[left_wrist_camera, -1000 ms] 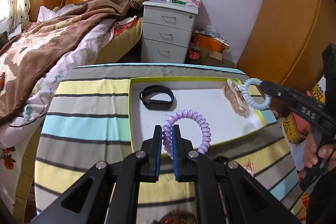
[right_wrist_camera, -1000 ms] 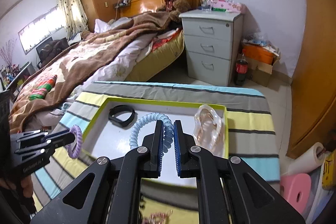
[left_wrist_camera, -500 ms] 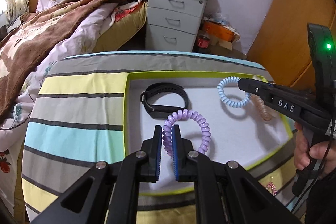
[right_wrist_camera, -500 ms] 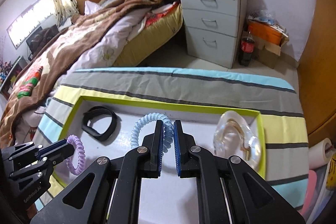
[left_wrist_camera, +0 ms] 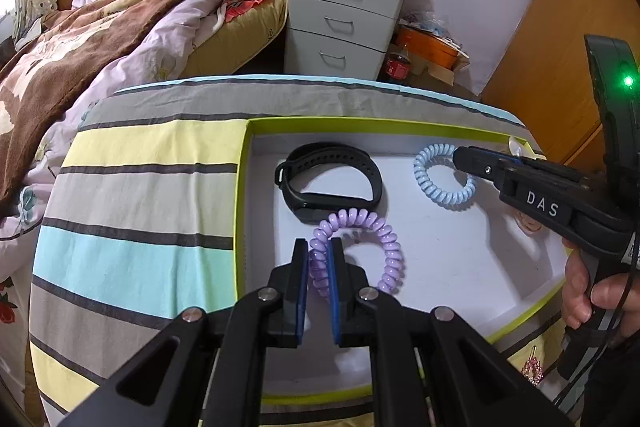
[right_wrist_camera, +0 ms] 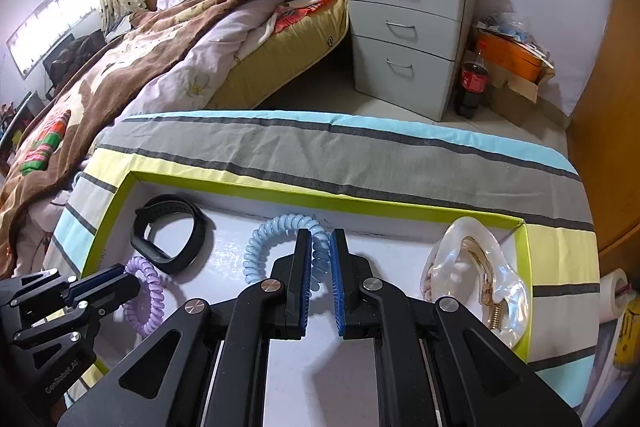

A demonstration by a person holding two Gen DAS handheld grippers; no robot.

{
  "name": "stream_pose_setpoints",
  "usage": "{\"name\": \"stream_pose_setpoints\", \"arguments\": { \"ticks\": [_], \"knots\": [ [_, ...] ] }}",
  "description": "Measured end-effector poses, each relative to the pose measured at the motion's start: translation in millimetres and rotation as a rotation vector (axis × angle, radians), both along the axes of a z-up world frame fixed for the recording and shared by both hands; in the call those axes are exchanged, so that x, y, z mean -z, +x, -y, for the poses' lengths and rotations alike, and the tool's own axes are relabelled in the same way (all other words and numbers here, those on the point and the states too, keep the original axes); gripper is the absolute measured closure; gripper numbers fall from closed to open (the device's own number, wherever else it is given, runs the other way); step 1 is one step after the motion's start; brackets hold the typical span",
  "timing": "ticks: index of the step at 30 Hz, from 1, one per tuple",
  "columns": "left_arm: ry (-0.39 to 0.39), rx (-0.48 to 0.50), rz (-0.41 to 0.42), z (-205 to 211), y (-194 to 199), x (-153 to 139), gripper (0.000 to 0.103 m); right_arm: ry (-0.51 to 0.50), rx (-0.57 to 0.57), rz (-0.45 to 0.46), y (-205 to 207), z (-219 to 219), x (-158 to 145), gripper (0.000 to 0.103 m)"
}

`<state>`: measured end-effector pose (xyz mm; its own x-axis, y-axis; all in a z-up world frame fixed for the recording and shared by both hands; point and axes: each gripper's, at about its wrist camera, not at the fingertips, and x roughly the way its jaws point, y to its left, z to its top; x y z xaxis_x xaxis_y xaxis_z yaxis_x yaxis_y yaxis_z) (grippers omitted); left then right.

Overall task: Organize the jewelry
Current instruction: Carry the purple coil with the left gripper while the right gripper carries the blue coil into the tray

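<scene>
My left gripper [left_wrist_camera: 319,259] is shut on a purple coil bracelet [left_wrist_camera: 384,247], low over the white floor of the green-rimmed tray [left_wrist_camera: 360,125]. My right gripper [right_wrist_camera: 320,247] is shut on a light blue coil bracelet [right_wrist_camera: 260,247], also low over the tray; that bracelet shows in the left wrist view [left_wrist_camera: 440,179] too. A black wristband [left_wrist_camera: 328,179] lies in the tray's far left part, just beyond the purple bracelet. A clear shell-shaped dish [right_wrist_camera: 480,287] with a gold clip sits at the tray's right end.
The tray [right_wrist_camera: 320,197] lies on a striped cloth [right_wrist_camera: 340,143] over a small table. A bed [right_wrist_camera: 160,59] and a grey drawer unit [right_wrist_camera: 404,27] stand beyond. A cola bottle [right_wrist_camera: 472,83] stands on the floor.
Both grippers have moved forward and down over the tray with their bracelets. The blue bracelet has come from the tray's right rim to its inside.
</scene>
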<state>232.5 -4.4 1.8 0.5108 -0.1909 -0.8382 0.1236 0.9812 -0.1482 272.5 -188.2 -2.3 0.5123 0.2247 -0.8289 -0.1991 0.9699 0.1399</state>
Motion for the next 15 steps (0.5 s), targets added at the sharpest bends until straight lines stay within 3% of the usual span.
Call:
{"name": "stream_pose_setpoints", "arguments": {
  "ticks": [15],
  "knots": [
    [-0.003, -0.005, -0.012, -3.6, 1.5, 3.0, 0.092, -0.027, 0.002, -0.001, 3.3, -5.4, 4.0, 0.093]
  ]
}}
